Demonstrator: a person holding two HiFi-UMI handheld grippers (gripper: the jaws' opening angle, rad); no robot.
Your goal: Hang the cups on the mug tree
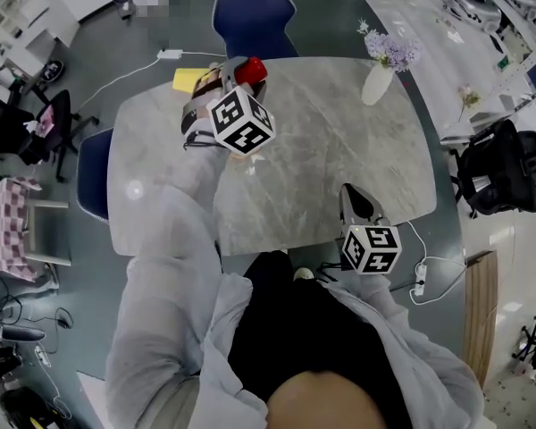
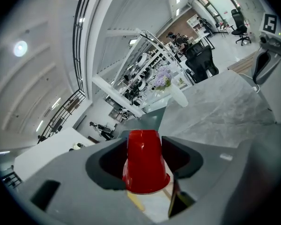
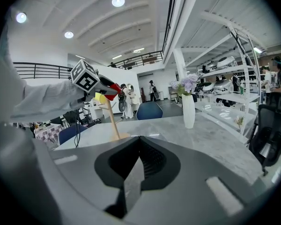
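My left gripper [image 1: 238,79] is shut on a red cup [image 1: 253,68] and holds it bottom-outward over the far left of the table. In the left gripper view the red cup [image 2: 145,161] fills the gap between the jaws. The wooden mug tree [image 3: 113,121] stands on its round base under that hand, and a yellow cup [image 3: 100,97] sits at its top beside the red cup [image 3: 114,89]. In the head view the gripper's marker cube hides most of the tree. My right gripper [image 1: 357,206] rests shut and empty near the table's front edge.
A white vase of lilac flowers [image 1: 378,79] stands at the far right of the grey marble table [image 1: 339,150]. Blue chairs stand behind the table [image 1: 253,16] and at its left [image 1: 94,172]. A black office chair [image 1: 505,172] is off to the right.
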